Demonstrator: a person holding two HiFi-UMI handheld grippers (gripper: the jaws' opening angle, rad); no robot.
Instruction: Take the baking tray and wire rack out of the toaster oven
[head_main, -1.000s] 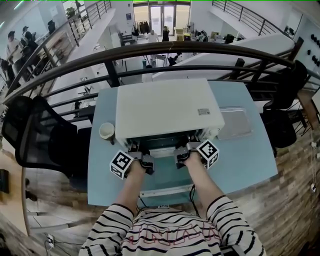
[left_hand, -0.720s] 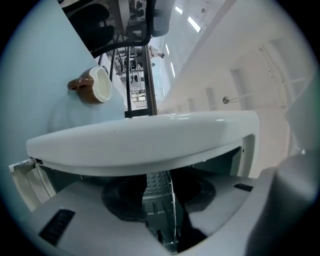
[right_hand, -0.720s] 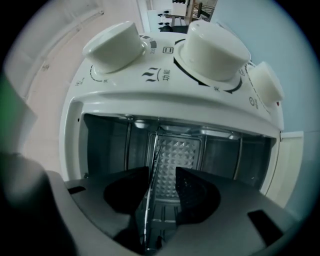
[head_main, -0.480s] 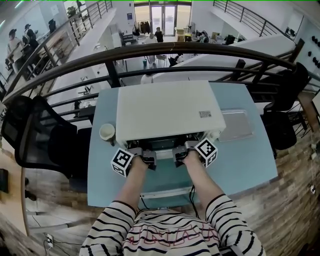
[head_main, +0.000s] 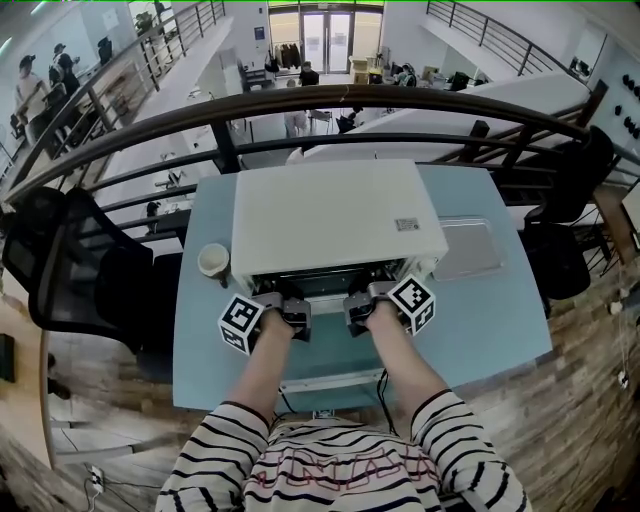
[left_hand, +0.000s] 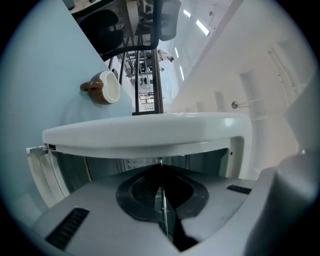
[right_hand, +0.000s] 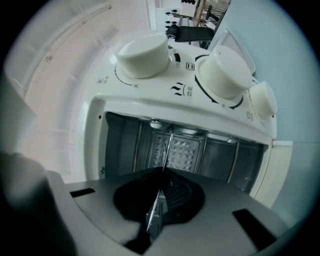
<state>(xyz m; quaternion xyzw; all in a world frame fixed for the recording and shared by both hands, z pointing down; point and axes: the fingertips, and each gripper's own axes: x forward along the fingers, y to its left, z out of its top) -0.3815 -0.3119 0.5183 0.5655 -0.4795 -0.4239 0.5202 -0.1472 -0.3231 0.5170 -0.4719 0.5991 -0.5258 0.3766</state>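
White, smooth-walled, box-shaped toaster oven (head_main: 335, 215) on the pale blue bench (head_main: 500, 330), with its mouth facing the person. Round white knobs (right_hand: 145, 55) flank the dark, ribbed cavity. The left claw (head_main: 287, 300) and the right claw (head_main: 360, 298), jaws just closed, each pinch the near edge of a thin flat metal piece (right_hand: 169, 142). It is seen edge-on, lying level and running back into the cavity; whether it is tray or rack cannot be told. A shallow rectangular silver tray (head_main: 470, 248) lies on the bench just right of the oven.
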